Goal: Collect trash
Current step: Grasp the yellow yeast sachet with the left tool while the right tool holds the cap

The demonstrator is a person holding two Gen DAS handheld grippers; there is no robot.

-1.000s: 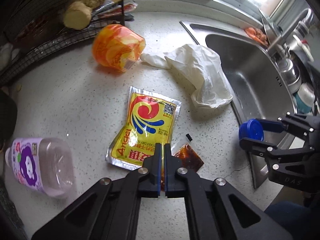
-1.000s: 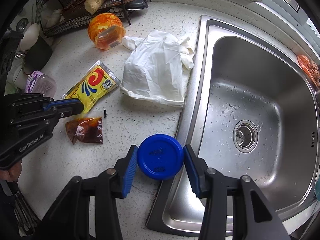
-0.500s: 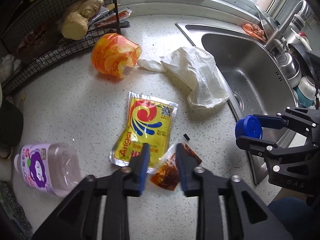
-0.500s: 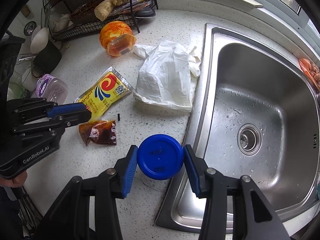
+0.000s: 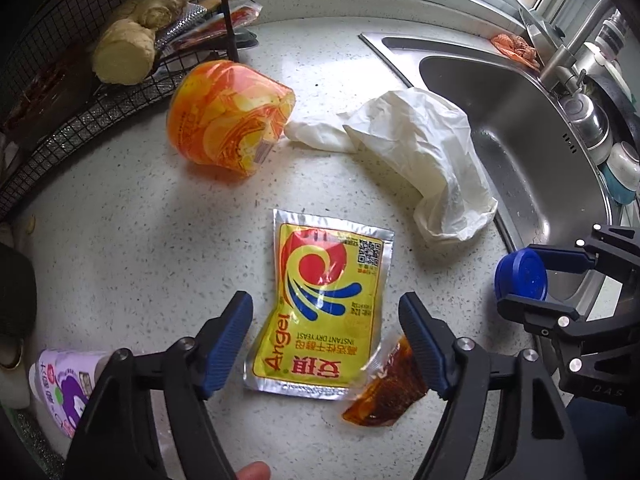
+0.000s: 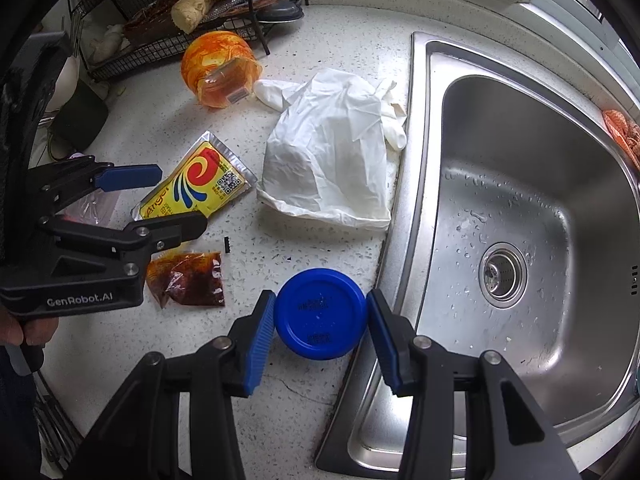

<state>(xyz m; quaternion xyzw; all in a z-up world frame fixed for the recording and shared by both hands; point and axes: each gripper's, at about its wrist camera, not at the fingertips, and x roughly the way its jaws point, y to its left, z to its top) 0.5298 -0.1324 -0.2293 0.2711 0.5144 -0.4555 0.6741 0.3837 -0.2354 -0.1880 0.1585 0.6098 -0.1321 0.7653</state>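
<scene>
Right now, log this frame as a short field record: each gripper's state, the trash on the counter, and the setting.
left gripper: open, above the yeast packet, holding nothing
right gripper: shut on blue lid
sauce sachet: flat on the counter, beside the yeast packet
white plastic bag: crumpled, by the sink rim
orange cup: on its side, near the wire rack
purple-label bottle: lying at the counter's left
</scene>
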